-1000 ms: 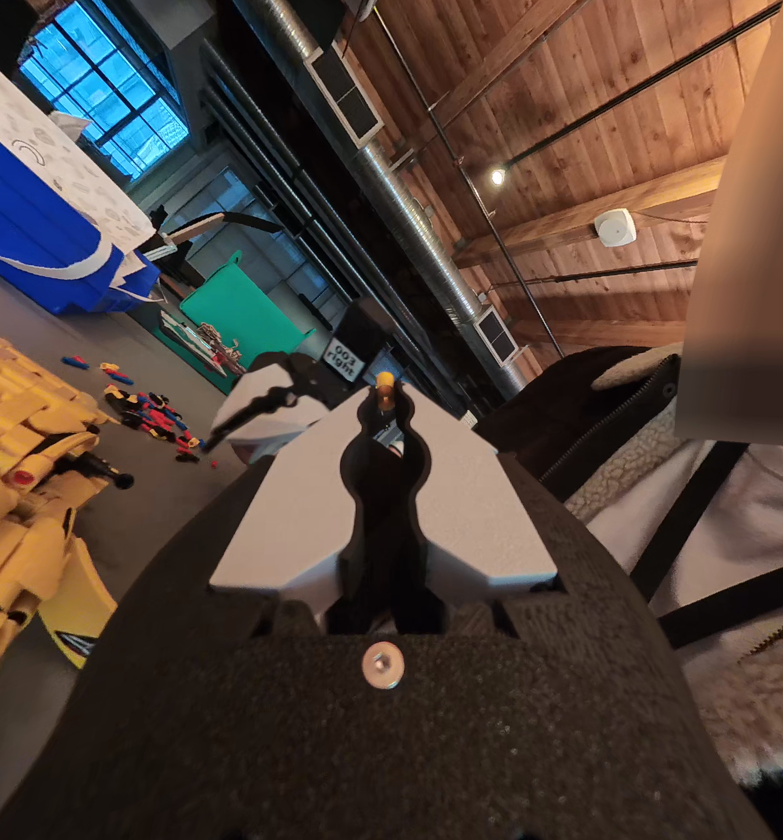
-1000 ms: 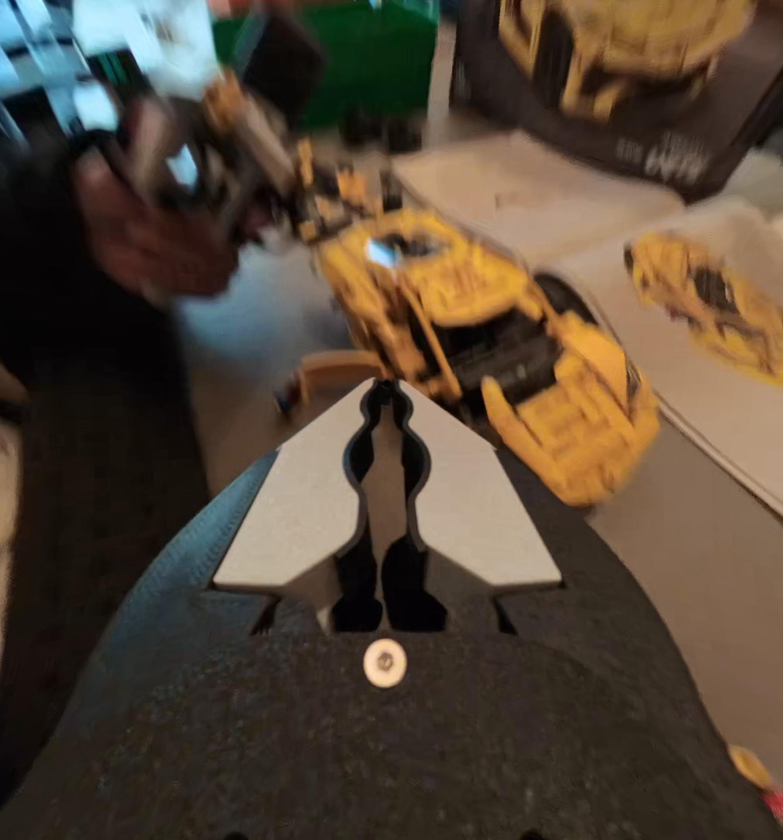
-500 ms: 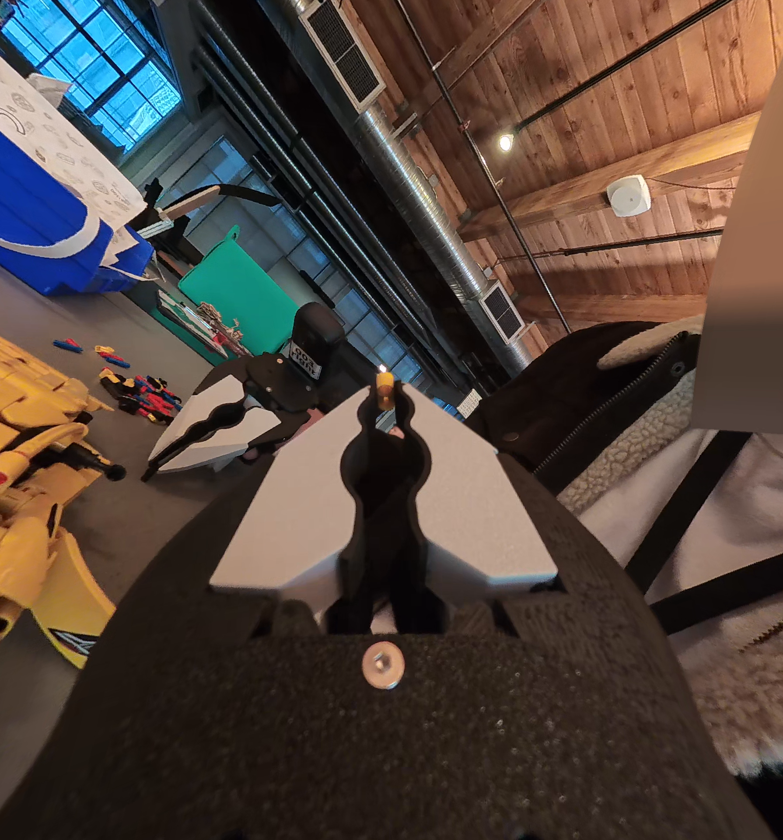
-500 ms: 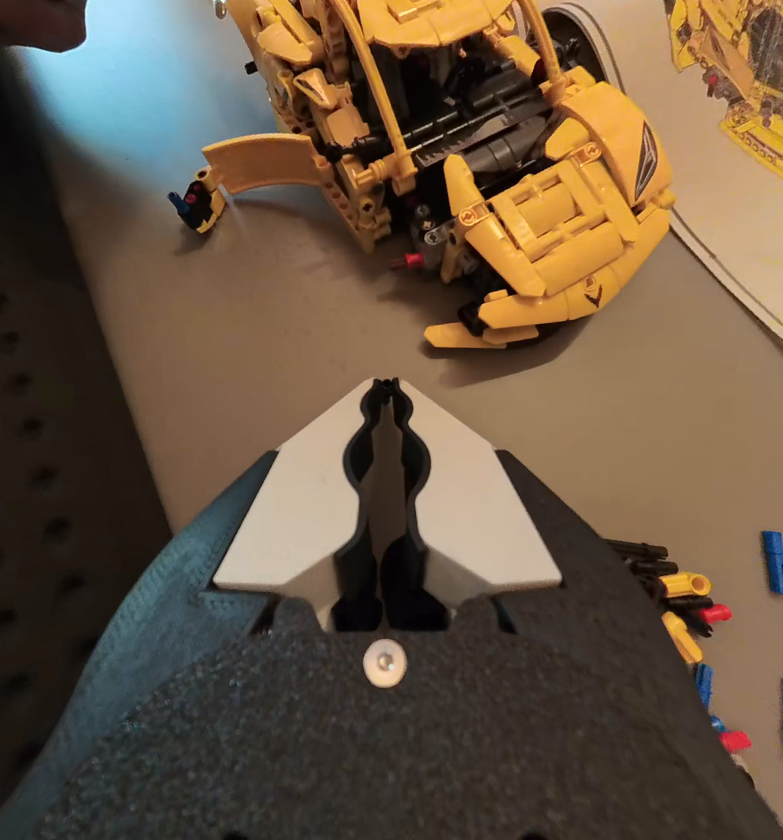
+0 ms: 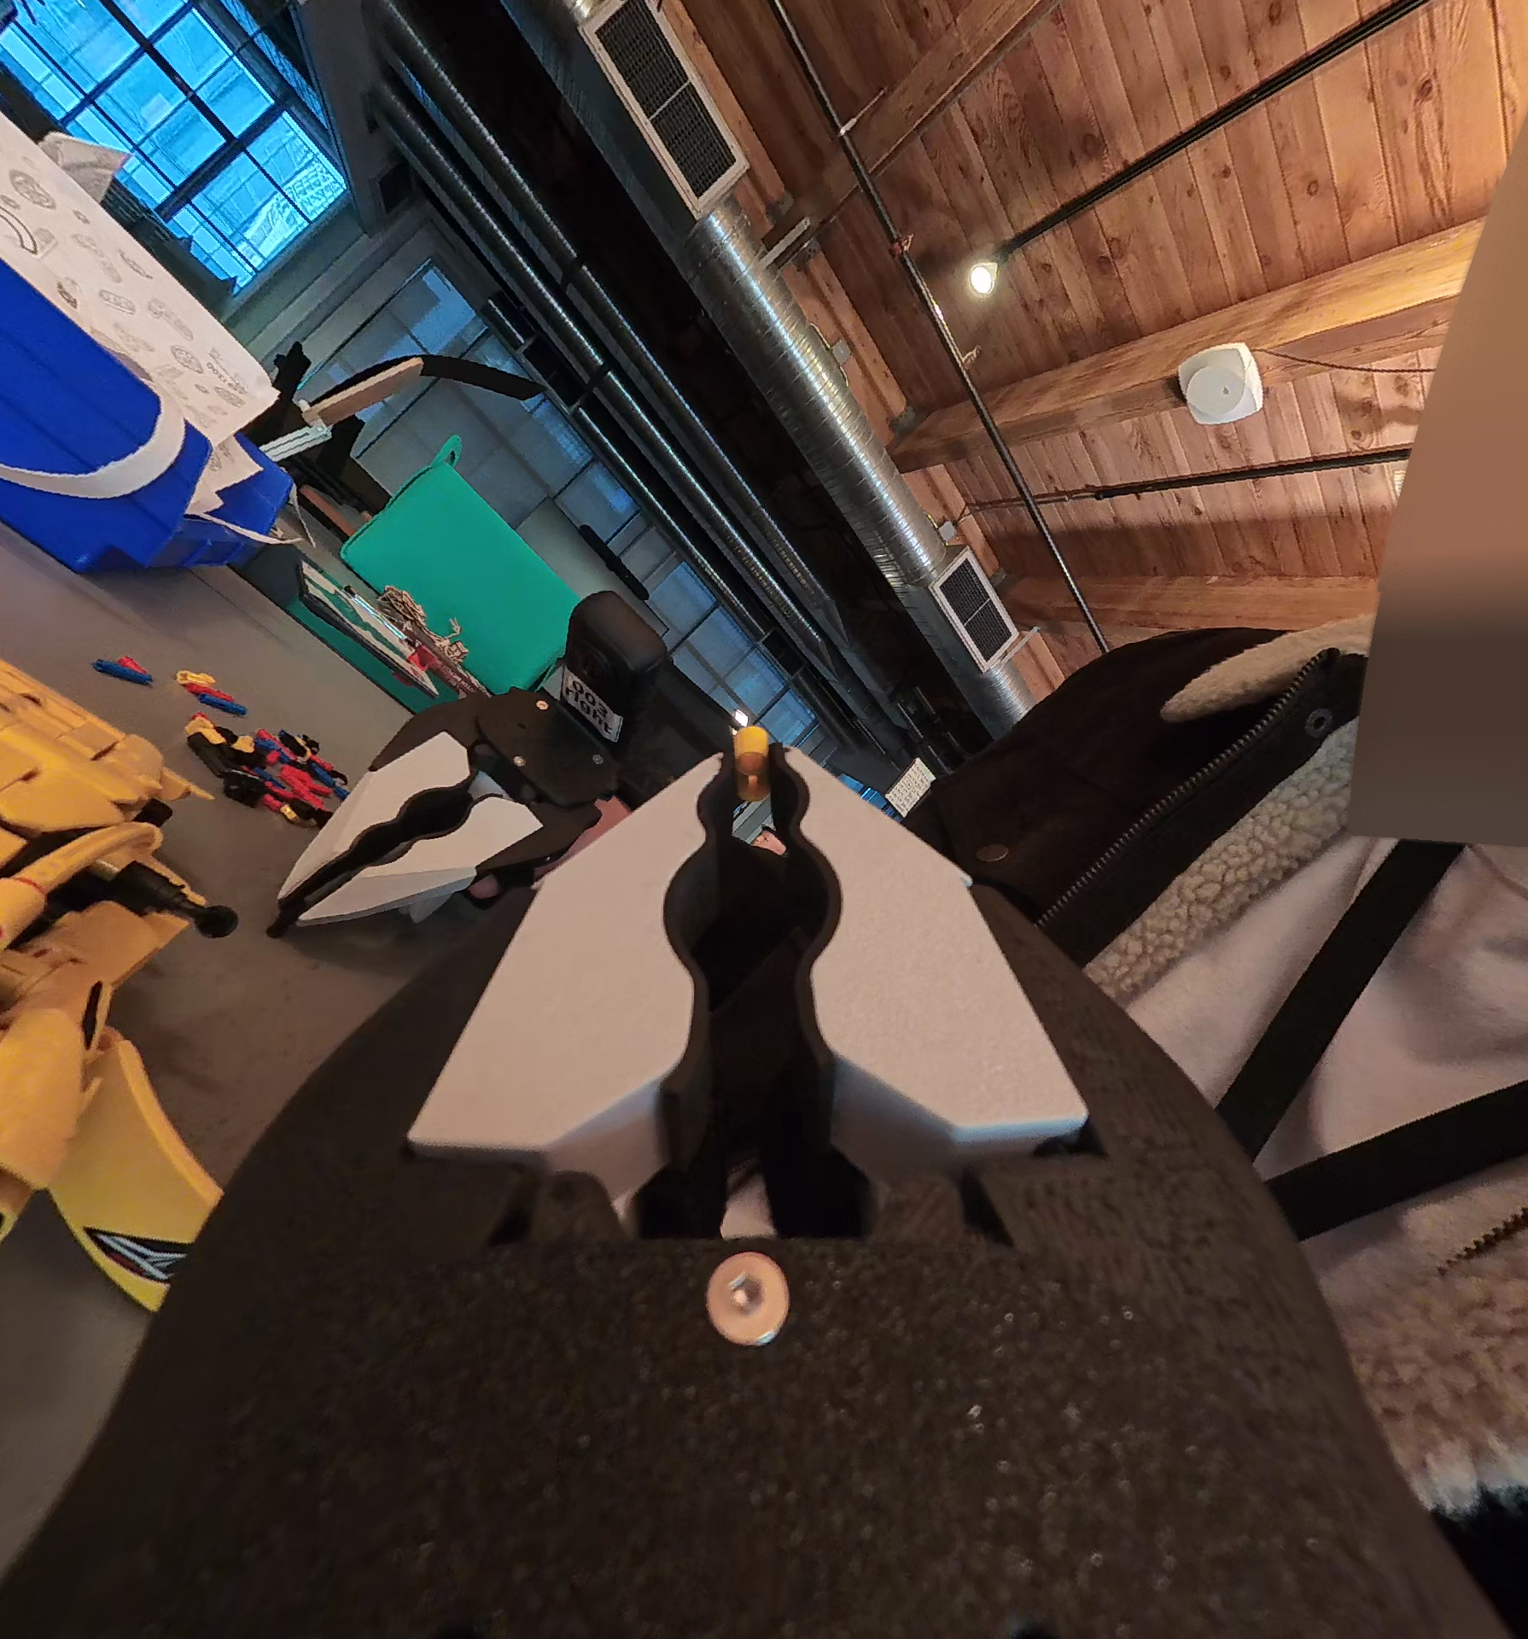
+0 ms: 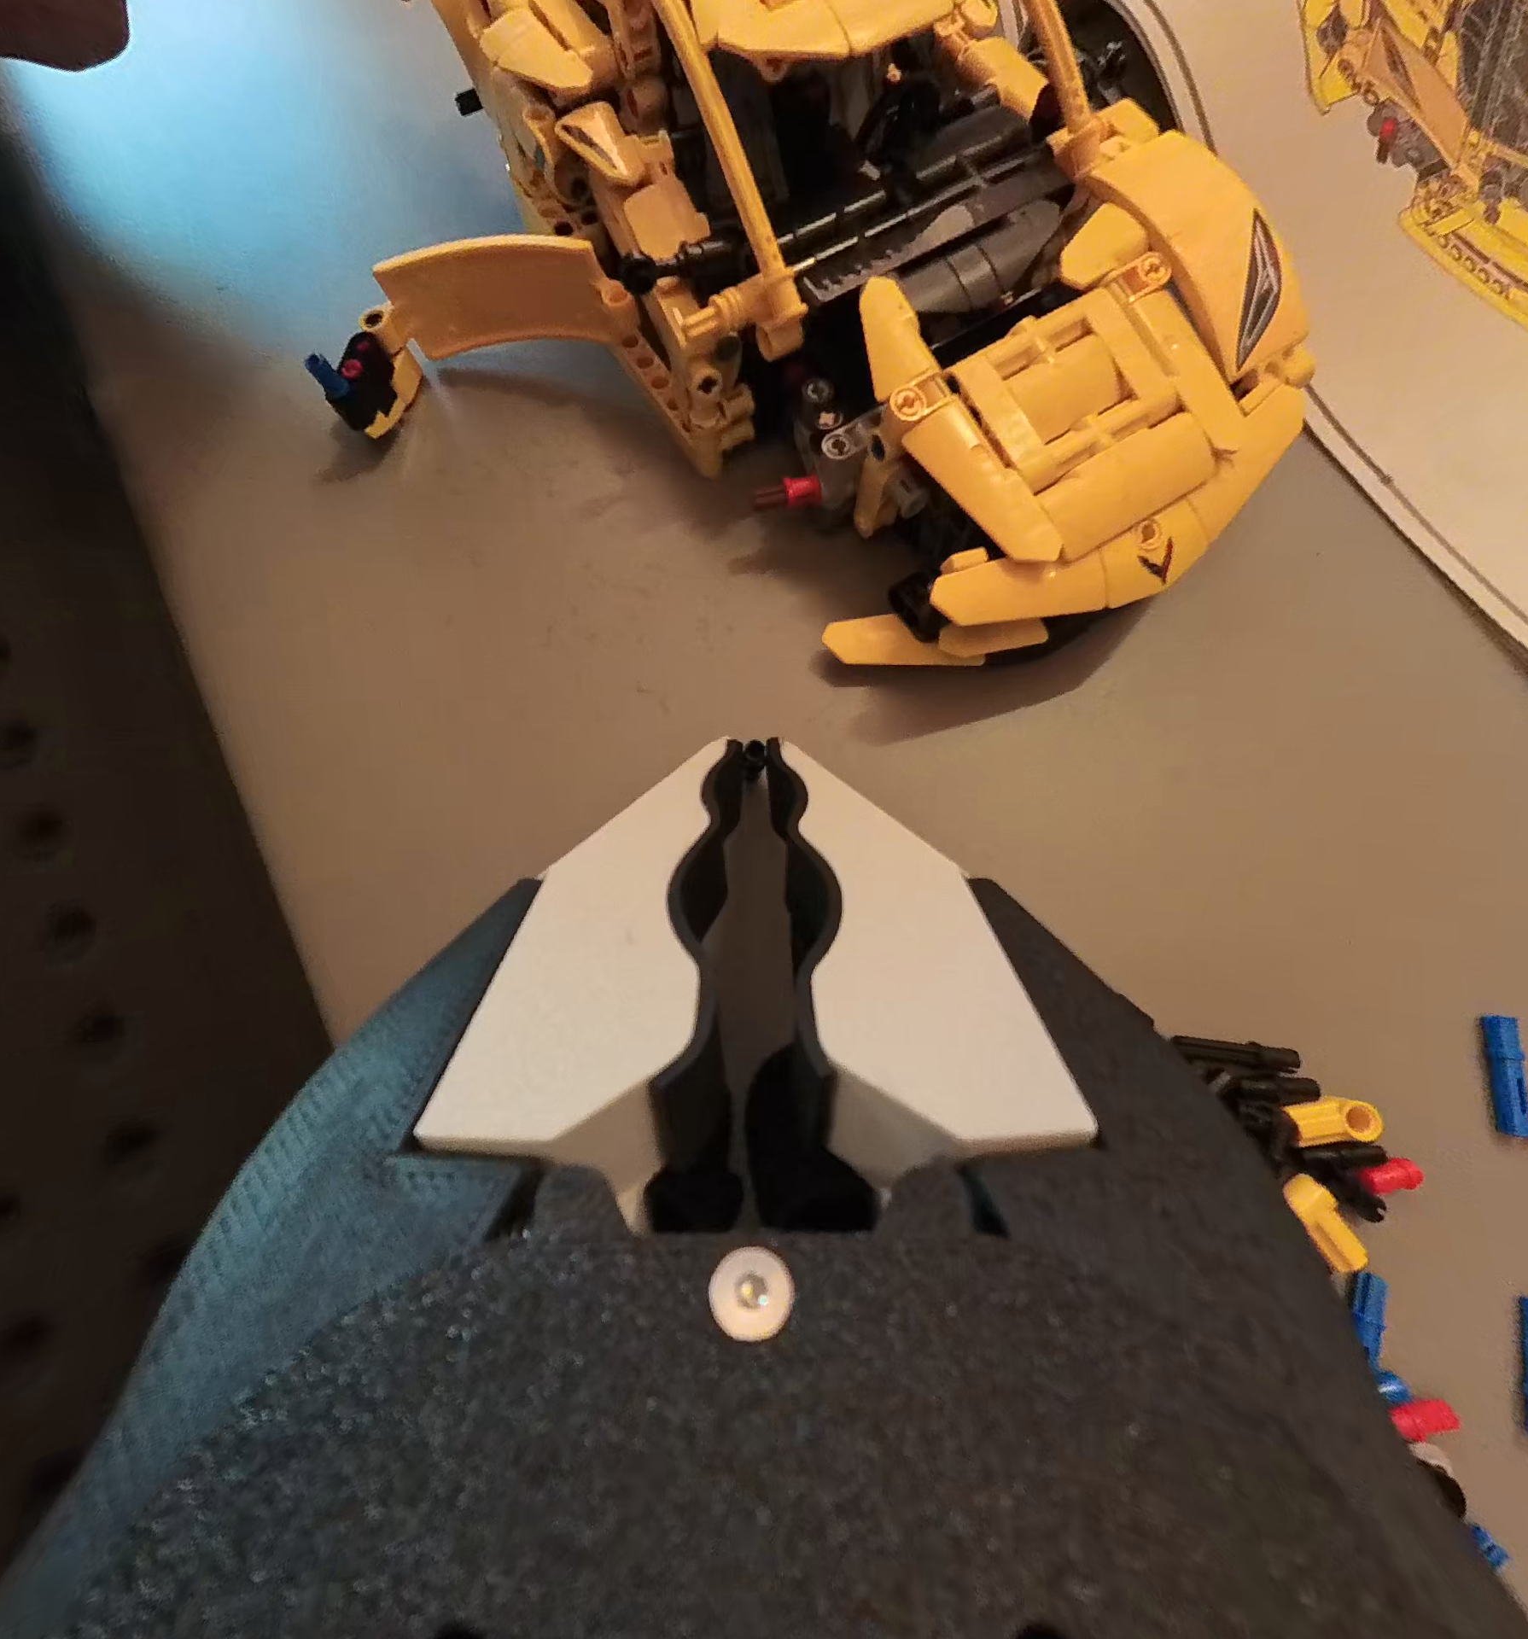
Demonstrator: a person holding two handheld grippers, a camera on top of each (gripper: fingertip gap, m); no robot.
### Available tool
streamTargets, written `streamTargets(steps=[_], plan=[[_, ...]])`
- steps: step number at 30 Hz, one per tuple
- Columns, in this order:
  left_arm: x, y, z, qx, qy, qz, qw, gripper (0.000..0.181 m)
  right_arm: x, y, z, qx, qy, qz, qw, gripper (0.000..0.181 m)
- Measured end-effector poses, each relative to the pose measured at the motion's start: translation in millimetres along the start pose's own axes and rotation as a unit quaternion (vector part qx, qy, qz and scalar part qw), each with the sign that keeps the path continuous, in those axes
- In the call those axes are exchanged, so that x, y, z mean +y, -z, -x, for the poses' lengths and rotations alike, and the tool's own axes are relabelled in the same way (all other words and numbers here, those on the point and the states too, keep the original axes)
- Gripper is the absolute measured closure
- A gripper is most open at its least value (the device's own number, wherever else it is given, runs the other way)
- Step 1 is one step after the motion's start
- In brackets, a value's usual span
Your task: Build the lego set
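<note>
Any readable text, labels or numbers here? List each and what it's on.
I don't transcribe writing, so here is what carries it.
White label on the right gripper: short print, legible.
White sheet over the blue box: doodle pattern, no words legible.
Sticker on the yellow curved panel: emblem, cut off.
Instruction booklet: drawings, with any text too small to read.
</note>
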State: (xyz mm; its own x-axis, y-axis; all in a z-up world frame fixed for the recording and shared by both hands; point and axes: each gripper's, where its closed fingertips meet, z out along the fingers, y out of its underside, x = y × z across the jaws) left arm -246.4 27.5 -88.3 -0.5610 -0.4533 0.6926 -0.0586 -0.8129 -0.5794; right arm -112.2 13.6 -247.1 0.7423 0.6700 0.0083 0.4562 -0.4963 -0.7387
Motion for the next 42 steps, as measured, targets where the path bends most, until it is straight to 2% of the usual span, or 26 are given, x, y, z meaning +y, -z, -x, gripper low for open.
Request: streamTargets(steps=[42], plan=[[0.0,0.5,0.4,0.004,0.007,-0.001,1.000,0.175,4.7,2.8,-4.7,-0.001,-0.005,0.031,1.000,0.176]])
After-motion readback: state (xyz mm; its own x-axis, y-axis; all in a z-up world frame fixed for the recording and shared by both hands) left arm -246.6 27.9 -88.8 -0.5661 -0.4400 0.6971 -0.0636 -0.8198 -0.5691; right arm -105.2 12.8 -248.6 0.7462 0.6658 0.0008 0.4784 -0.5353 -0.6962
